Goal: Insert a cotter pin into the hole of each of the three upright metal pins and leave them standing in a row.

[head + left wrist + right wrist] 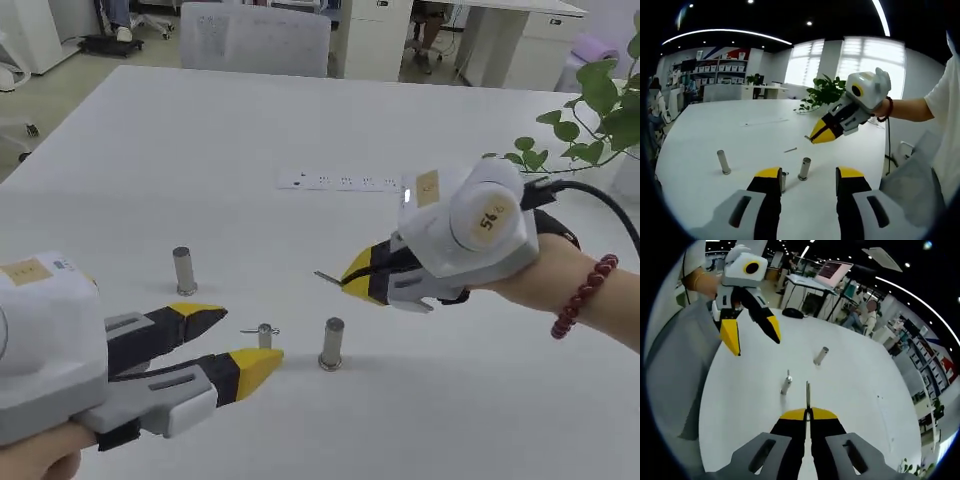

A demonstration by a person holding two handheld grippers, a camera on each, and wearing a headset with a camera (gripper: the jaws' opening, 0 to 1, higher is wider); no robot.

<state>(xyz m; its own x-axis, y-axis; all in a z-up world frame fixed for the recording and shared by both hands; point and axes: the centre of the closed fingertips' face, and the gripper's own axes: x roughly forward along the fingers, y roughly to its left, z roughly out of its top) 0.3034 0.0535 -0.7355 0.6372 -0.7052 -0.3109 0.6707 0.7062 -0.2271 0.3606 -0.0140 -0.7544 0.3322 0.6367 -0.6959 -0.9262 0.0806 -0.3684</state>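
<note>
Three upright metal pins stand on the white table: the left pin (183, 270), the middle pin (265, 336) with a cotter pin through its top, and the right pin (332, 343). My left gripper (243, 341) is open at the lower left, its jaws on either side of the middle pin (784, 180) without touching it. My right gripper (347, 281) hovers above and behind the right pin, shut on a thin cotter pin (326, 277) that sticks out past the tips (808, 392). Another loose cotter pin (790, 149) lies on the table behind the pins.
A white power strip (340, 182) lies mid-table behind the work. A green plant (590, 110) stands at the right edge and a grey chair (255, 38) at the far side. The right gripper's black cable (600, 200) trails off to the right.
</note>
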